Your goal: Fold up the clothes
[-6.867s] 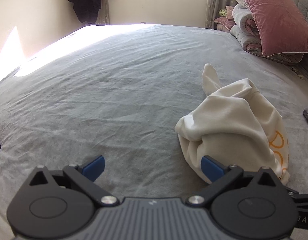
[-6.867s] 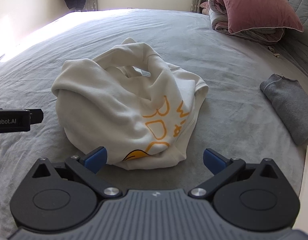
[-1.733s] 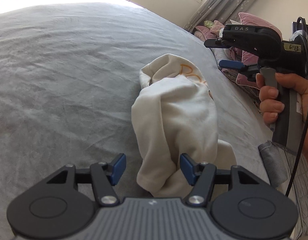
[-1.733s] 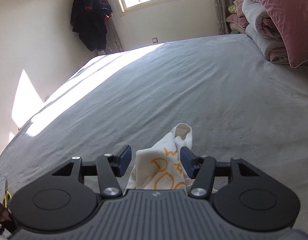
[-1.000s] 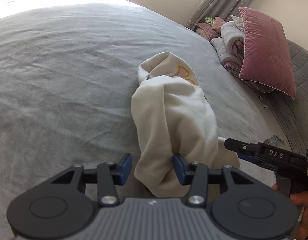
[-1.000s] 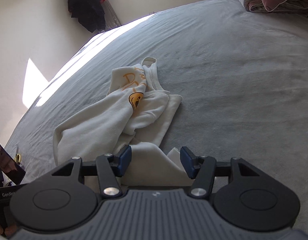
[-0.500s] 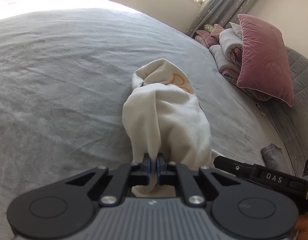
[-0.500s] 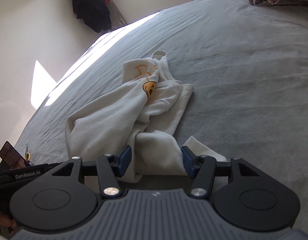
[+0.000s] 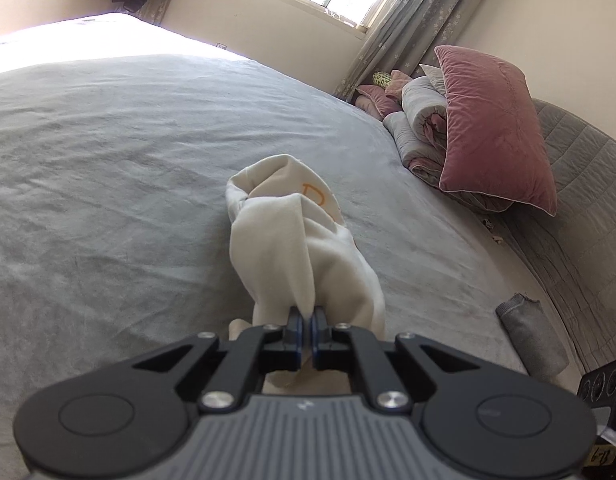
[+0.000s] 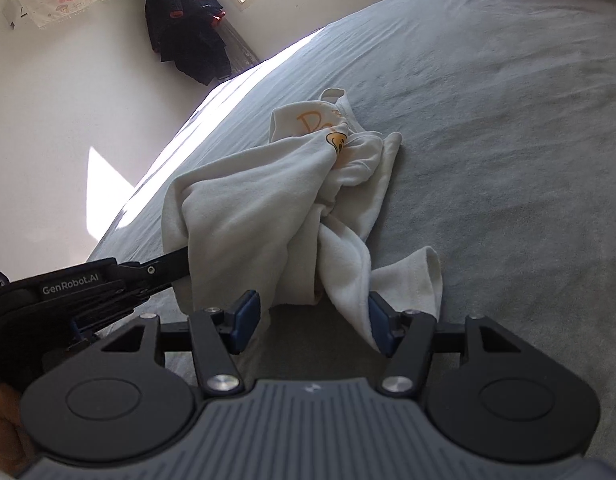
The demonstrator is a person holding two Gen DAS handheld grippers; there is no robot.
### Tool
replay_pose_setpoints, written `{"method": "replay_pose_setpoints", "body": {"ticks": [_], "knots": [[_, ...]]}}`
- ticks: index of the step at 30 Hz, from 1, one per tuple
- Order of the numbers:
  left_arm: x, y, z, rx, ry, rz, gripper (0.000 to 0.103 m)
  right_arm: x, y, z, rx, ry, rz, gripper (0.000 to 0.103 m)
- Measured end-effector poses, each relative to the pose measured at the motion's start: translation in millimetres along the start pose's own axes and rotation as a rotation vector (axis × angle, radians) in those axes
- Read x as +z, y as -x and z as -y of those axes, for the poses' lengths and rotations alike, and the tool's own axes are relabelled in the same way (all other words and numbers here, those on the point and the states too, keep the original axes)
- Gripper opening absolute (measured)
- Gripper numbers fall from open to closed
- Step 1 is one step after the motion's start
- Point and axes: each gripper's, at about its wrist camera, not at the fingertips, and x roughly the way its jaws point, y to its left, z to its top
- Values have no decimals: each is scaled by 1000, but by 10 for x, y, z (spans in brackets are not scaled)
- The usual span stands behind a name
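Note:
A crumpled white T-shirt (image 9: 292, 248) with orange print lies on the grey bed (image 9: 108, 160). My left gripper (image 9: 306, 322) is shut on a fold of its near edge and lifts that part, so the cloth hangs stretched from the pads. In the right wrist view the T-shirt (image 10: 268, 208) is bunched and twisted, and the left gripper (image 10: 180, 262) enters from the left, pinching its side. My right gripper (image 10: 311, 320) is open just in front of the shirt's lower end, with a loose flap draped by its right pad (image 10: 381, 332).
A pink pillow (image 9: 495, 128) on rolled quilts (image 9: 419, 128) stands at the bed's far right. A folded grey garment (image 9: 531, 336) lies near the right edge. Dark clothes (image 10: 188, 28) hang on the wall by the window. Grey bedsheet (image 10: 507, 120) surrounds the shirt.
My left gripper, shut on the shirt's edge half a second ago, has lifted it higher. My right gripper has stayed open and moved closer to the shirt's lower end.

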Motion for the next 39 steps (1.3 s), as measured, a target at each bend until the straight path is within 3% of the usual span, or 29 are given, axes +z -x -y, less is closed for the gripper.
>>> {"method": "replay_pose_setpoints", "body": {"ticks": [7,17,22,27,34,35,36,37,39], "knots": [[-14,91,39,-57,18,16,3,47,110,-76,22,46,35,63],[-21,257,133,-159,24,57,3,61,122,-111,102,13,10,64],[17,211,46,-228,117,32,3,94,169,-109,153,-31,20,64],[4,159,5,-226,157,30,3,97,188,-88,208,-89,7,65],[-53,96,130,-217,110,16,3,31,69,-102,232,-130,-23,66],[-54,100,145,-208,100,22,3,26,63,-96,229,-129,-19,63],[-57,110,159,-196,89,32,3,25,60,-92,221,-125,-12,49],[-54,125,166,-181,77,44,3,29,66,-89,199,-111,-6,24],[-32,139,161,-160,60,50,3,40,95,-90,144,-76,11,16]]}}
